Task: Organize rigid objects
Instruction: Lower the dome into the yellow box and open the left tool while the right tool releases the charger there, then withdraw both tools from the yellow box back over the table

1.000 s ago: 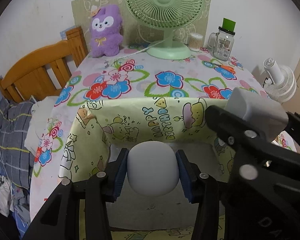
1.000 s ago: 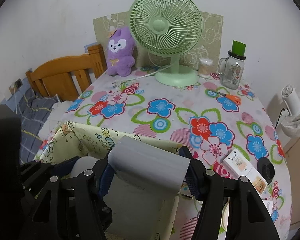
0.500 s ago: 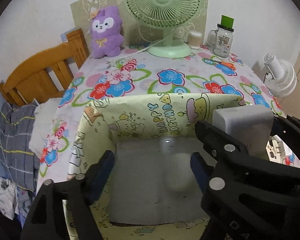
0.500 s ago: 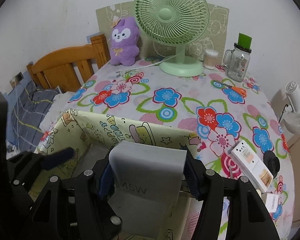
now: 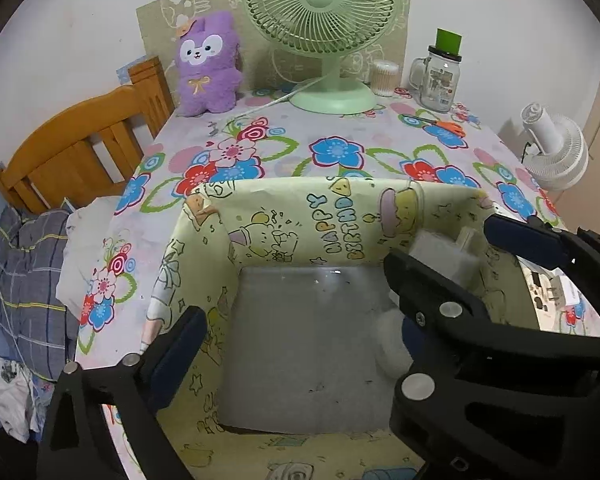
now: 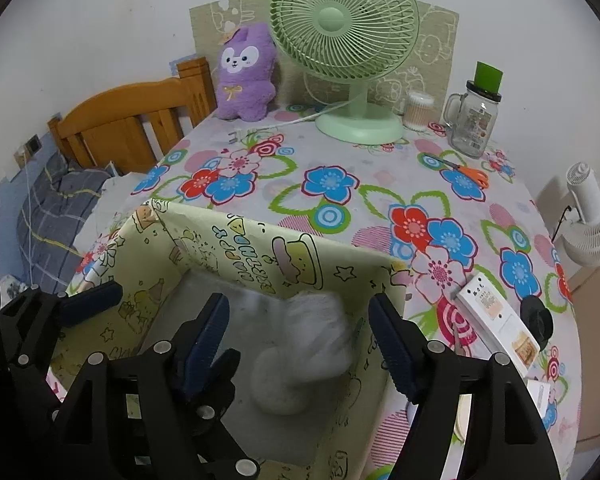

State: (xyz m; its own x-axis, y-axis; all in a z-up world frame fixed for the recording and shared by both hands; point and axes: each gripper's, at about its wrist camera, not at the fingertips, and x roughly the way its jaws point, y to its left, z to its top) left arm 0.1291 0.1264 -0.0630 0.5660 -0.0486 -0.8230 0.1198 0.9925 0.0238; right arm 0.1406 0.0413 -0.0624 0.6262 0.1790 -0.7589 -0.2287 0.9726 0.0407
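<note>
Both pairs of fingers stand open over the yellow box, having just been opening, with nothing pressed between them.

Left gripper (image 5: 296,344) and right gripper (image 6: 300,336) tilt steeply down into the yellow box (image 5: 332,216), close together inside its walls. Below them, on the box's grey floor, lie the white rounded object (image 6: 278,384) and the grey charger block (image 6: 320,320), blurred. Flowered bench (image 6: 340,184) lies open beyond.
</note>
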